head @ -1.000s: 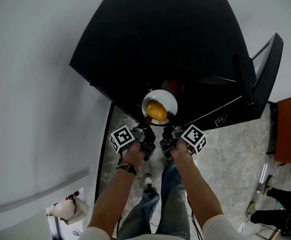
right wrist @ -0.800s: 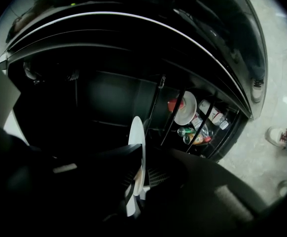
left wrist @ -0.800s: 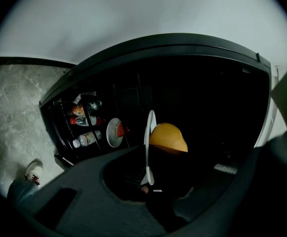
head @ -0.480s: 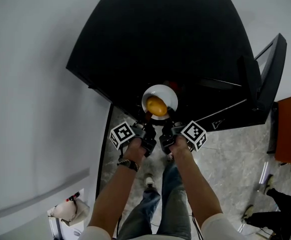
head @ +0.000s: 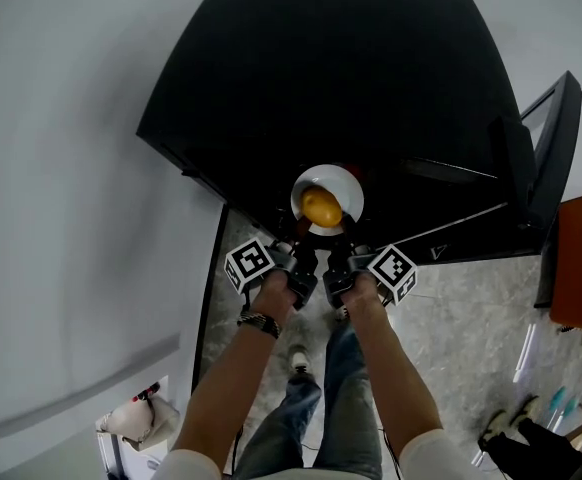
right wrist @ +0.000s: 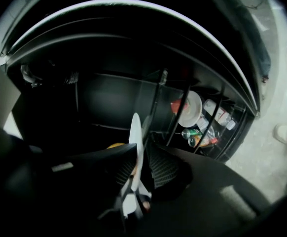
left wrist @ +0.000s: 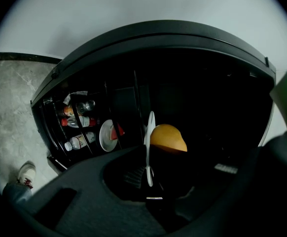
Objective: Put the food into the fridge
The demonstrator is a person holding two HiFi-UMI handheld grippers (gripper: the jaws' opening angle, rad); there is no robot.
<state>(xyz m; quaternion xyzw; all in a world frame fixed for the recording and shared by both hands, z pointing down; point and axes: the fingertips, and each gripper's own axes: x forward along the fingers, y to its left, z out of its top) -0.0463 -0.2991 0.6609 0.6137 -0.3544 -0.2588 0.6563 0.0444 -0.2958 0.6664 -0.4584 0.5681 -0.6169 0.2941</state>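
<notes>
A white plate [head: 346, 180] carries a round orange-yellow food [head: 321, 206] in the dark opening of the black fridge [head: 351, 68]. My left gripper [head: 303, 260] is at the plate's near rim on the left and looks shut on it. In the left gripper view the plate [left wrist: 150, 132] stands edge-on between the jaws of the left gripper [left wrist: 151, 177], with the food [left wrist: 167, 138] just right of it. My right gripper [head: 336, 260] has just been opening. In the right gripper view the plate's rim [right wrist: 135, 132] lies loose between the spread jaws of the right gripper [right wrist: 136, 177].
The fridge door [head: 546, 158] stands open at the right. Its racks hold bottles [left wrist: 77, 120] and a second plate with red food [left wrist: 106, 135]. An orange chair [head: 579, 258] is at the far right, and a white wall is on the left. The person's legs and shoe [head: 299, 358] are below.
The plate and both grippers have shifted slightly up the picture, deeper toward the fridge. A person at the lower right has moved mostly out of view.
</notes>
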